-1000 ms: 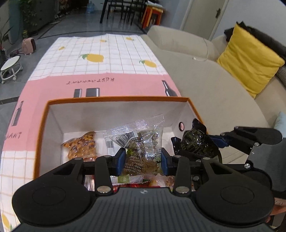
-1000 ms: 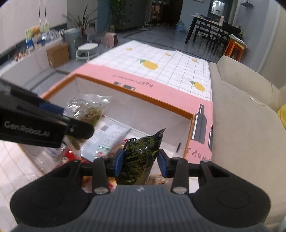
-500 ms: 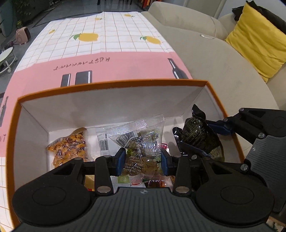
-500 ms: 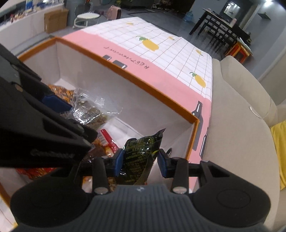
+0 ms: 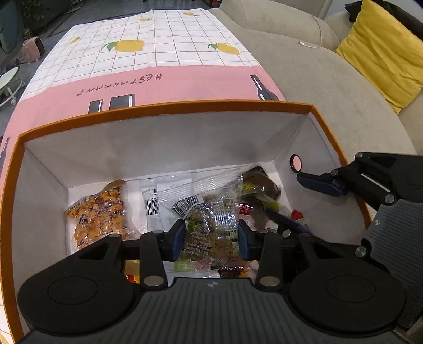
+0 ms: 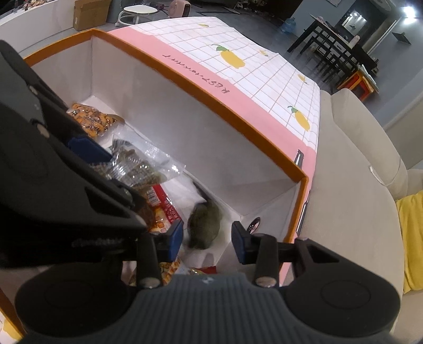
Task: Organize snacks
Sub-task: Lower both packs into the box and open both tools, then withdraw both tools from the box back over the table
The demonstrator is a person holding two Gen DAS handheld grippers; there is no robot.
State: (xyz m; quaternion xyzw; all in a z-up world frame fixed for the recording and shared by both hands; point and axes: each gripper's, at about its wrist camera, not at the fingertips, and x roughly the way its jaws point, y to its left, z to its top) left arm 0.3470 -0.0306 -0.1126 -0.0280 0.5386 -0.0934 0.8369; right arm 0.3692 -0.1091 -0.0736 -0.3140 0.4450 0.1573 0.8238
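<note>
An orange-rimmed white box (image 5: 169, 107) holds several snack packets. My left gripper (image 5: 210, 239) is shut on a clear packet of brown snacks (image 5: 211, 209), held low inside the box. My right gripper (image 6: 207, 240) stands open over the box's right end. A dark green packet (image 6: 205, 225), blurred, sits beyond its pads on the box floor, touching neither. In the left wrist view that green packet (image 5: 260, 185) lies by the right wall, apart from the right gripper's finger (image 5: 317, 184). An orange snack packet (image 5: 97, 211) lies flat at the left.
The box stands on a pink and white lemon-print tablecloth (image 5: 158, 53). A beige sofa (image 5: 330, 92) with a yellow cushion (image 5: 383, 47) runs along the right. Red packets (image 6: 161, 203) lie under the clear one. A white stool (image 6: 136, 10) stands far off.
Both grippers sank into the box. The dark green packet left the right gripper's pads and dropped to the box floor. The left gripper kept hold of the clear packet.
</note>
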